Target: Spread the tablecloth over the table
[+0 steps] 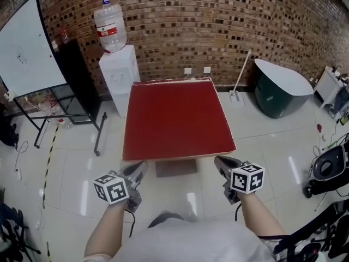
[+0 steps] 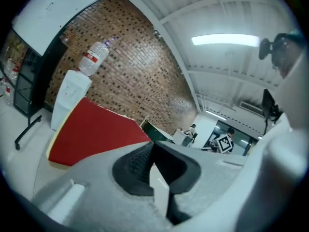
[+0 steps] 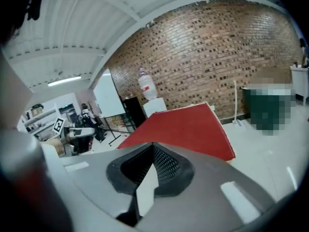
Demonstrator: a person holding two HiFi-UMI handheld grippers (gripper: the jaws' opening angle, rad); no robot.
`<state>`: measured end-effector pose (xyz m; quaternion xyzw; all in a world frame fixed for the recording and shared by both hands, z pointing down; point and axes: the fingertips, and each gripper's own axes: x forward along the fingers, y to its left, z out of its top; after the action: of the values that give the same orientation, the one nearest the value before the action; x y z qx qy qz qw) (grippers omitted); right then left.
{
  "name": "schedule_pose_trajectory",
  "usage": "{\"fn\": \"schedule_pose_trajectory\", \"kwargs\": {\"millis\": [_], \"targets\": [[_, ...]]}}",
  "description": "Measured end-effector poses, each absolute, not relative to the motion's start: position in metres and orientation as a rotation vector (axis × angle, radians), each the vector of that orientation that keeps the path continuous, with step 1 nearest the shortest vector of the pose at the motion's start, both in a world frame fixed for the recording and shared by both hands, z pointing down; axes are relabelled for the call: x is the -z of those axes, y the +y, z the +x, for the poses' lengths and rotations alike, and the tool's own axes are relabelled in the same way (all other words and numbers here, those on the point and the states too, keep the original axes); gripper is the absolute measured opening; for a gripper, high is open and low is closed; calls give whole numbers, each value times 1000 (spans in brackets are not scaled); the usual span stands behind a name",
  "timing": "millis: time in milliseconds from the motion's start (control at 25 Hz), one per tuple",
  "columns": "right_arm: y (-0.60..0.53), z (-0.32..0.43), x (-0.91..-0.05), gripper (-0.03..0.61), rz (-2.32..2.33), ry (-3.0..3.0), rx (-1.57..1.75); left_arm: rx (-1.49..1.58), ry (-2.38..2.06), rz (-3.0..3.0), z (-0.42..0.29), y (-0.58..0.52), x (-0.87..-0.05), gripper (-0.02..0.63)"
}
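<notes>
Red tablecloth [image 1: 175, 116] lies flat, smooth, covering square table [image 1: 180, 158] top; pale edge shows at near side.

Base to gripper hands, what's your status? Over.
Both shut and empty: left gripper, right gripper, just off the near edge. The red tablecloth lies spread flat. Behind it a water dispenser, off the cloth. Over.

There is one table [image 1: 180, 156], and one red tablecloth [image 1: 177, 116] lies on it. I count two grippers: the left gripper [image 1: 139, 168] and the right gripper [image 1: 221, 161]. Near the brick wall I count one water dispenser [image 1: 119, 75] carrying one big bottle [image 1: 110, 26], one whiteboard [image 1: 27, 51], one green tub [image 1: 281, 91] and two wall sockets [image 1: 188, 70].
</notes>
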<state>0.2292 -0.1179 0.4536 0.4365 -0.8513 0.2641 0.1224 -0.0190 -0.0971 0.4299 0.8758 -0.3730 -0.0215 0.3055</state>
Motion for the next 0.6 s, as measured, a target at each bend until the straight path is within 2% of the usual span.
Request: {"fn": "schedule_pose_trajectory", "kwargs": {"millis": [240,600], "targets": [[-48,143,-403,0,862,-2749,-770,-21,-751,2478,21,-50,-398,2],[126,65,-429,2,602,-2821,-894,-123,-594,2477,11,101,-430,2]]}}
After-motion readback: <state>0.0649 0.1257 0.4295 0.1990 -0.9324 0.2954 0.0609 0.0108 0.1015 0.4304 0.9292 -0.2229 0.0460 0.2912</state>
